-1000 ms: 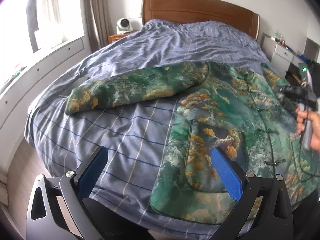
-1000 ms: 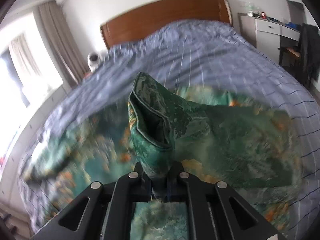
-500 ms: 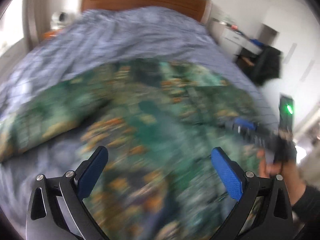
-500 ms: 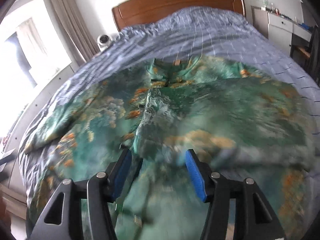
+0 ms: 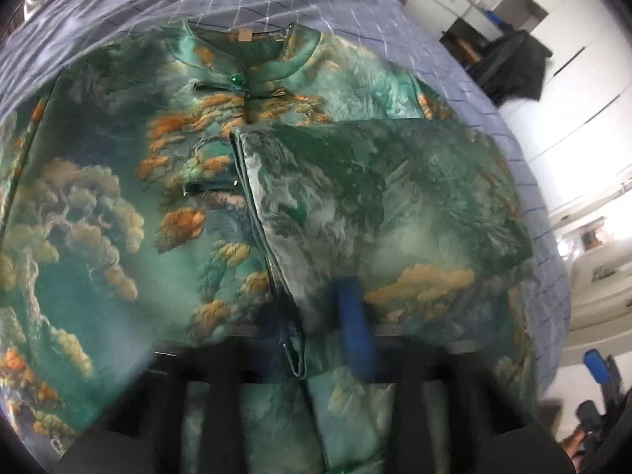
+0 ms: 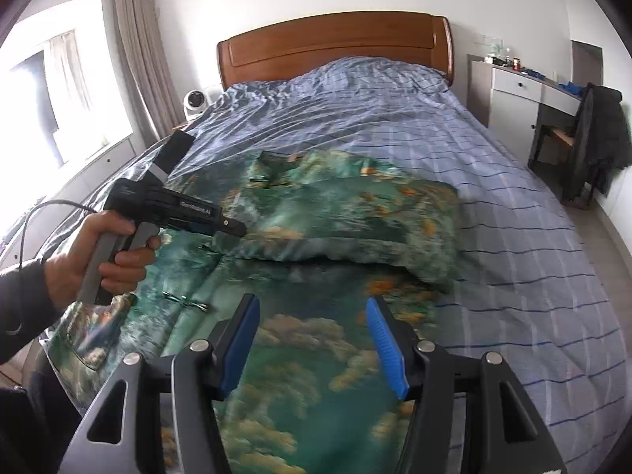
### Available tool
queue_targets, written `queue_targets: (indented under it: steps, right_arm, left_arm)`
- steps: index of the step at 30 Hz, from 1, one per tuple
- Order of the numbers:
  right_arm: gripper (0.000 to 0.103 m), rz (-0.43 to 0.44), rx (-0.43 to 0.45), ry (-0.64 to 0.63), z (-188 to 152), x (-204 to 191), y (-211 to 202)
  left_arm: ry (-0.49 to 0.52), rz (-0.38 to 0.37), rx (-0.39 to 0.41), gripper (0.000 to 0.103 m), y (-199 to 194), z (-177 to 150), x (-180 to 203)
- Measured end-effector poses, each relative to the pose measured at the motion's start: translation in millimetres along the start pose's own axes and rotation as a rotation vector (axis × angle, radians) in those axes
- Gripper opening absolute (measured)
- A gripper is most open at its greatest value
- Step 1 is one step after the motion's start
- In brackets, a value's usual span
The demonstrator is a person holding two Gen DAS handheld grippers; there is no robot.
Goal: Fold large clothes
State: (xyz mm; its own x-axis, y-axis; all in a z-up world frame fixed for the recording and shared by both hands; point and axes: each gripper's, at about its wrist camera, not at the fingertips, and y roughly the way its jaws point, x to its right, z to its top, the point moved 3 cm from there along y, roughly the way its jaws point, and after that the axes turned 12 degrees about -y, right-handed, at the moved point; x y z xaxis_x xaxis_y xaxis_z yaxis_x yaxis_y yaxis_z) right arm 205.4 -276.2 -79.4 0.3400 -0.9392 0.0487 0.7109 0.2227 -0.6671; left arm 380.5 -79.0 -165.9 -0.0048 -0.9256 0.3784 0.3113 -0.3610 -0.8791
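Note:
A green jacket [image 6: 316, 260] with orange cloud print lies face up on the bed, collar [image 5: 252, 51] towards the headboard. Its right sleeve [image 5: 379, 205] is folded across the chest [image 6: 347, 217]. My left gripper [image 5: 316, 331] is down at the cuff end of that sleeve, blurred; its jaws stand narrowly apart around the sleeve edge. It shows in the right wrist view [image 6: 233, 233] touching the sleeve end. My right gripper [image 6: 314, 347] is open and empty above the jacket's lower part.
The blue striped bedspread [image 6: 513, 237] runs to the wooden headboard [image 6: 335, 47]. A white desk [image 6: 525, 91] and a chair with a dark coat [image 6: 596, 138] stand at the right. A small fan [image 6: 195, 100] and the window are at the left.
My right gripper laid the sleeve across the chest, let go of it and drew back open. My left gripper swung right from the hem to the sleeve's cuff end and narrowed.

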Motion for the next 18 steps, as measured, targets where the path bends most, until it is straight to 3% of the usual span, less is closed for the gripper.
queue_targets:
  steps: [6,9,13,18]
  right_arm:
    - [0.058,-0.056,-0.017,0.087,2.3,59.9,7.8]
    - [0.058,-0.077,-0.034,0.157,14.7,99.8,27.6]
    - [0.058,-0.052,-0.072,0.171,46.2,131.3,77.1]
    - [0.058,-0.010,-0.143,0.122,78.8,138.8,150.9]
  left_arm:
    - [-0.015,-0.010,0.123,0.010,-35.3,20.7,-10.7]
    - [-0.034,0.027,0.121,0.010,-31.1,22.2,-23.7]
    - [-0.028,0.049,0.097,0.011,-12.3,17.3,-26.9]
    - [-0.002,0.085,0.112,0.011,-6.6,11.8,-22.8]
